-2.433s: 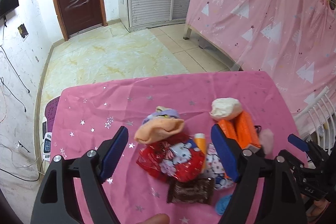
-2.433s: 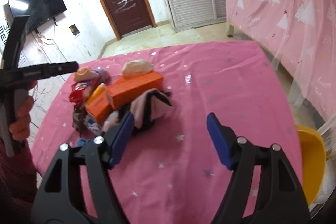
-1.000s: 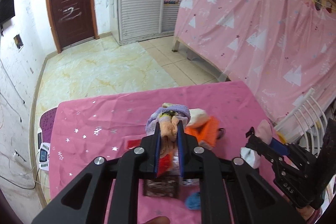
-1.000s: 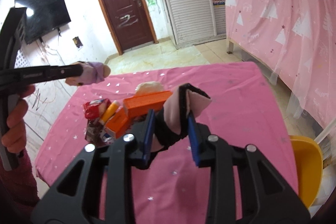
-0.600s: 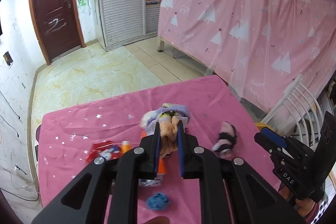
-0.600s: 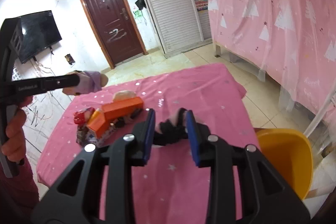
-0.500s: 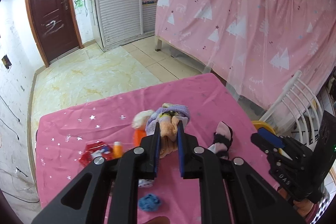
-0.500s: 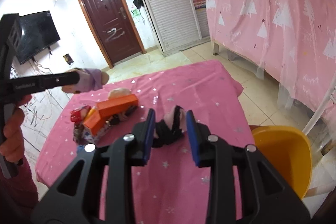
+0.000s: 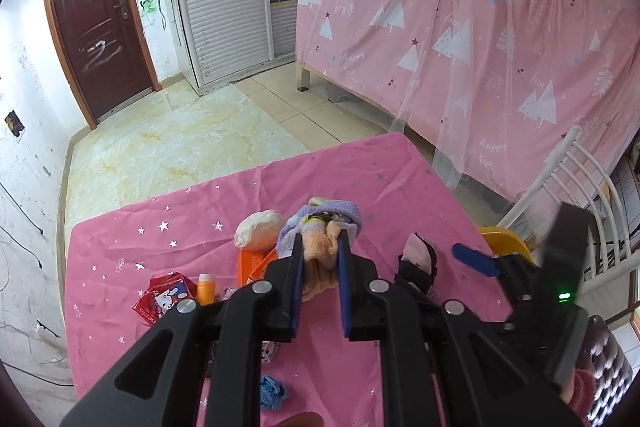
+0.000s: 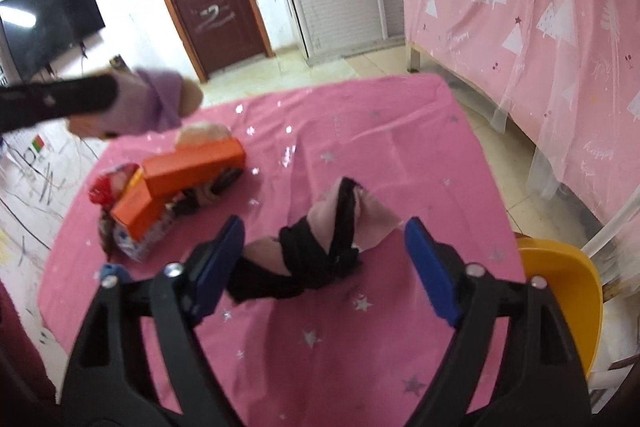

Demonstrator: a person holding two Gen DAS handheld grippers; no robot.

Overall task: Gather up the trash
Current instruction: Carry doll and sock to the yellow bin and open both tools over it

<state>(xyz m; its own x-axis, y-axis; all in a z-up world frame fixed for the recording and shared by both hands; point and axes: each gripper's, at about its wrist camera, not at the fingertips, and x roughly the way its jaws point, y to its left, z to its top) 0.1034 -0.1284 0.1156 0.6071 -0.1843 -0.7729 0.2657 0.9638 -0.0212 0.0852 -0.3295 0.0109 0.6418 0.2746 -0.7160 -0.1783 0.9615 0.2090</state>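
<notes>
My left gripper [image 9: 319,259] clenched on sock [image 9: 320,247]; right gripper [image 10: 322,255] released. Carry to bin [image 10: 560,291], 3 o'clock; unclench over rim only.

My right gripper [image 10: 320,255] straddles a black-and-pink sock [image 10: 320,247] on the pink star-print tablecloth [image 10: 360,147]; 2 orange cardboard boxes [image 10: 176,183] lie left, a yellow plastic bin [image 10: 568,291] right.

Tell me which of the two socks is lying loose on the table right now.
The pink and black sock, lying on the pink tablecloth between the open right gripper's fingers. The peach and purple sock is clamped in the left gripper, off the table.
</notes>
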